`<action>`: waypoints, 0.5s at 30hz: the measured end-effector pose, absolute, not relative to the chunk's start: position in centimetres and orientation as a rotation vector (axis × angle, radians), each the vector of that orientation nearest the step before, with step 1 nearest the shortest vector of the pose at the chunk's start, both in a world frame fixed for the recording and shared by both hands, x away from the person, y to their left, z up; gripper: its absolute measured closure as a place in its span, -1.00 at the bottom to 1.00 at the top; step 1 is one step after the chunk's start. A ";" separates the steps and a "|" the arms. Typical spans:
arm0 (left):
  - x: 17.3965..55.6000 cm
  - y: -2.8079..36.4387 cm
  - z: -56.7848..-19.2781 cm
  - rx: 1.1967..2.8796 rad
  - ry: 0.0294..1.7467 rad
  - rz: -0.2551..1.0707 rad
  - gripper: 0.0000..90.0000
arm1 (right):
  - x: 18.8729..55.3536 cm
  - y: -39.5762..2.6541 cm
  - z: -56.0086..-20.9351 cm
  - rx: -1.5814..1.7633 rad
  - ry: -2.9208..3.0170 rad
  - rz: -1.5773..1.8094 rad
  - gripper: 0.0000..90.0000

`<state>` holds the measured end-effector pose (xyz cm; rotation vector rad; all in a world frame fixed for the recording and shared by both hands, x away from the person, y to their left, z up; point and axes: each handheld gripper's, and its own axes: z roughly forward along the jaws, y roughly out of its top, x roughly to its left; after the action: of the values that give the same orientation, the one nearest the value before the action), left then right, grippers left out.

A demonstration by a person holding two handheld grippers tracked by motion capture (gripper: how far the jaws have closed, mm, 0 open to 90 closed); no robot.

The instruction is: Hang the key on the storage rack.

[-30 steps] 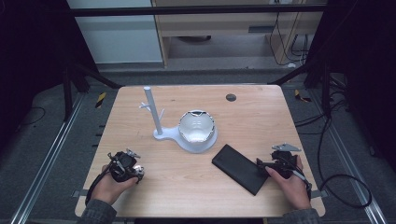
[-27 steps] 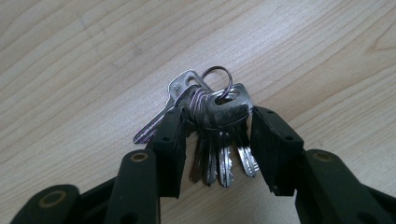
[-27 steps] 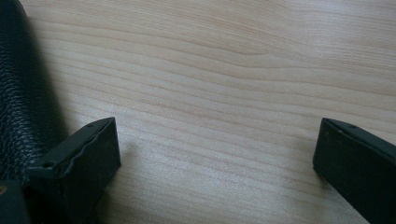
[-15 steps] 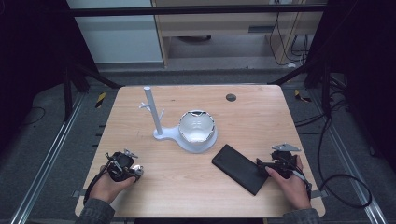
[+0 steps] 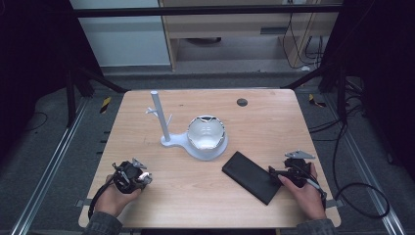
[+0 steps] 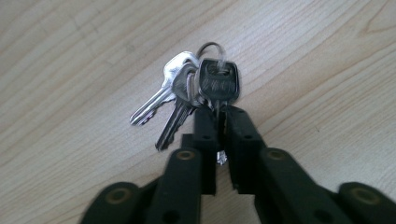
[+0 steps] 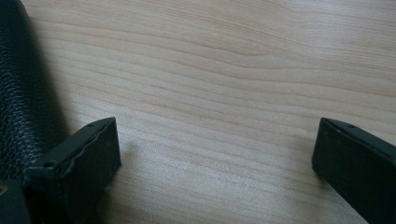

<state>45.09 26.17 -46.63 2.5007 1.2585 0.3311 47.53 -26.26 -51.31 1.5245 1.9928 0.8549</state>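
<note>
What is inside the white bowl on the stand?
From the high view the bowl looks empty: just its glossy inner wall with reflections. The very bottom near the front rim is hidden by the rim itself, so something small there can't be ruled out.

A pale wooden table (image 5: 274, 105) sits square in a dim room, its grain catching soft light from above. Grey carpet floor (image 5: 44, 147) spreads around it, crossed by metal rails (image 5: 49, 169) on either side. Behind stands a light wood cabinet (image 5: 230, 24) beside a white panel (image 5: 122, 34). Black cables (image 5: 352, 191) snake over the floor at right, and darkness swallows both edges.
</note>
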 end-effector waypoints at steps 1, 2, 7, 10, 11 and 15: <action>45.1 26.2 -46.5 2.505 1.251 0.324 0.88 | 47.5 -26.3 -51.3 1.525 1.993 0.855 -0.97; 45.0 26.1 -46.4 2.501 1.247 0.322 0.90 | 47.5 -26.3 -51.3 1.524 1.993 0.855 -0.97; 45.1 25.9 -46.2 2.519 1.224 0.327 0.96 | 47.5 -26.3 -51.3 1.524 1.994 0.856 -0.97; 45.2 26.0 -46.2 2.516 1.223 0.321 0.96 | 47.5 -26.2 -51.3 1.526 1.994 0.857 -0.97; 45.1 25.9 -46.2 2.515 1.222 0.324 0.96 | 47.5 -26.3 -51.3 1.523 1.994 0.855 -0.97; 45.0 25.7 -46.2 2.530 1.207 0.331 0.99 | 47.5 -26.3 -51.3 1.523 1.994 0.856 -0.97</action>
<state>44.98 25.70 -46.22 2.5297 1.2074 0.3307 47.53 -26.25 -51.31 1.5232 1.9936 0.8557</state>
